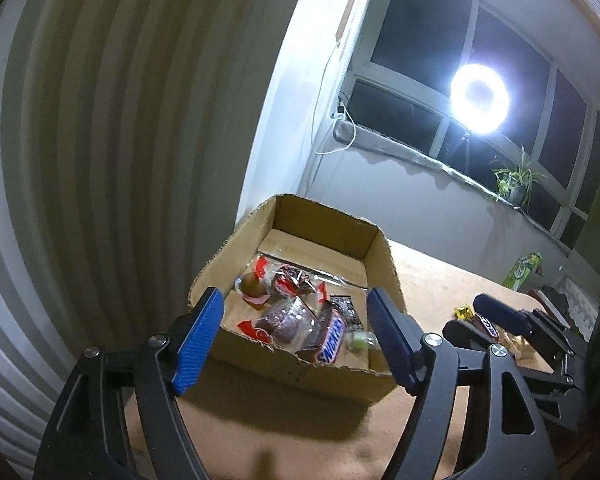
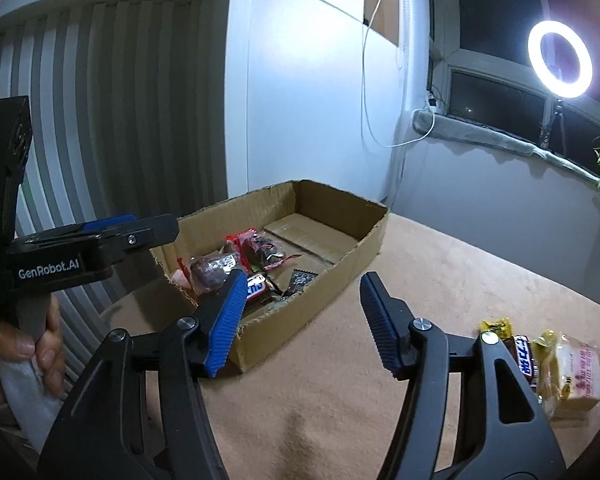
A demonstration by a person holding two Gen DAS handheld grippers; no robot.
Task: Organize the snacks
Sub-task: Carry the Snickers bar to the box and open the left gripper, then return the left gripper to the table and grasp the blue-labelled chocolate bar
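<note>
An open cardboard box stands on the tan table and holds several wrapped snacks, among them a Snickers bar and a clear-wrapped brown cake. My left gripper is open and empty, just before the box's near wall. My right gripper is open and empty, over the table right of the box; it also shows in the left wrist view. Loose snacks lie at the right: a Snickers bar, a yellow candy and a pale packet.
A striped wall stands left of the box. A ring light shines at the window, with a potted plant on the sill. A green carton stands at the table's far right edge.
</note>
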